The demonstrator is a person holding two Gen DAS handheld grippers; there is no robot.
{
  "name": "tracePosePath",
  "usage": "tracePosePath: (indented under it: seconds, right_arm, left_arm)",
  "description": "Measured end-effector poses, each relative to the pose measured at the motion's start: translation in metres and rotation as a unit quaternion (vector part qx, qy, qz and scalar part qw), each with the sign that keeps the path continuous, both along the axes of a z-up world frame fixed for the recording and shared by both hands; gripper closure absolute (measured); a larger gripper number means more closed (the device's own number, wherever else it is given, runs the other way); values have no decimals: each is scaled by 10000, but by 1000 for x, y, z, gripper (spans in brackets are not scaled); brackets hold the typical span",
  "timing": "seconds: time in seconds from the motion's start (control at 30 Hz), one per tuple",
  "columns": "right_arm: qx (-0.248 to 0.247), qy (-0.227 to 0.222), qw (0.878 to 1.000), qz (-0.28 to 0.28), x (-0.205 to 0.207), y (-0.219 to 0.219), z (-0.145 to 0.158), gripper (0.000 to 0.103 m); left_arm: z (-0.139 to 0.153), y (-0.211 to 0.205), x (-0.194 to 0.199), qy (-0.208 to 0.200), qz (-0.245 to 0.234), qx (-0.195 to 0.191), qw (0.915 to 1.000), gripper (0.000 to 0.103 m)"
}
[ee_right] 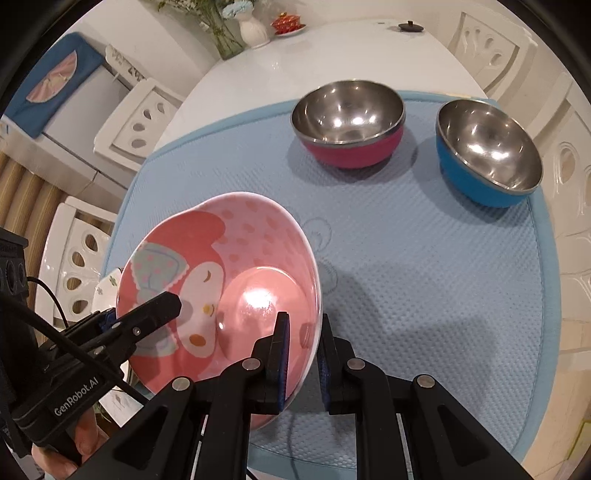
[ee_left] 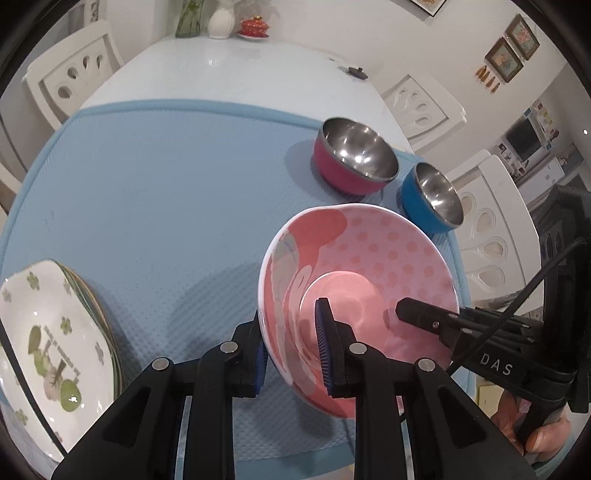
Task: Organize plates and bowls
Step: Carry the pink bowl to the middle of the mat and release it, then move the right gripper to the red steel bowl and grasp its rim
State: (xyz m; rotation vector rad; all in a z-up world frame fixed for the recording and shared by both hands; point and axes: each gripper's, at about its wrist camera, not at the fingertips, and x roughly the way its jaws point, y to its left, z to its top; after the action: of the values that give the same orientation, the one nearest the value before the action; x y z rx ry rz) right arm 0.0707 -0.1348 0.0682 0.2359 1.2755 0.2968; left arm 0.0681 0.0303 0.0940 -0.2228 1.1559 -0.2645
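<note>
A pink cartoon bowl [ee_left: 369, 266] is held above the blue mat [ee_left: 166, 184] by both grippers. My left gripper [ee_left: 291, 354] is shut on its left rim. My right gripper [ee_right: 303, 363] is shut on its right rim; the bowl also shows in the right wrist view [ee_right: 221, 266]. The right gripper's finger [ee_left: 424, 317] shows over the bowl's right side in the left view. The left gripper's finger [ee_right: 147, 314] shows over the bowl's left side in the right view. A red steel bowl [ee_right: 347, 122] and a blue steel bowl [ee_right: 487, 151] stand on the mat beyond.
A stack of white clover plates [ee_left: 48, 332] sits at the mat's left. The white table [ee_left: 229, 70] carries a vase [ee_left: 221, 22], a red lidded dish [ee_left: 253, 27] and a small black lid [ee_left: 356, 71] at its far end. White chairs [ee_left: 70, 74] surround it.
</note>
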Motion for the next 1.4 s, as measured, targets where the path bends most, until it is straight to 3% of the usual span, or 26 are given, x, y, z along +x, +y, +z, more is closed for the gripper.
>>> tracePosePath:
  seconds: [0.2, 0.43, 0.67, 0.97, 1.2, 1.3, 1.4]
  right_arm:
    - [-65, 142, 9996, -213, -4, -2, -16, 90]
    - [-187, 444, 9978, -452, -8, 0, -40, 89]
    - [-1, 546, 9968, -584, -18, -3, -45, 89]
    - [233, 827, 9956, -381, -36, -20, -30, 89]
    - [215, 897, 9954, -263, -40, -23, -2, 88]
    - [302, 824, 9956, -314, -31, -23, 12, 87]
    - [351, 649, 9964, -425, -16, -28, 25, 80]
  left_arm:
    - [-18, -3, -3, 110, -275, -75, 9995, 83]
    - [-40, -12, 0, 332, -694, 151, 9969, 83]
    - [-39, -7, -2, 337, -861, 179, 9956, 83]
    - [-14, 10, -9, 216, -1071, 318, 9935, 83]
    - [31, 12, 6, -238, -1192, 354, 9920, 81]
    - [49, 6, 24, -428, -1218, 277, 9912, 70]
    - [60, -4, 44, -549, -1270, 307, 9899, 68]
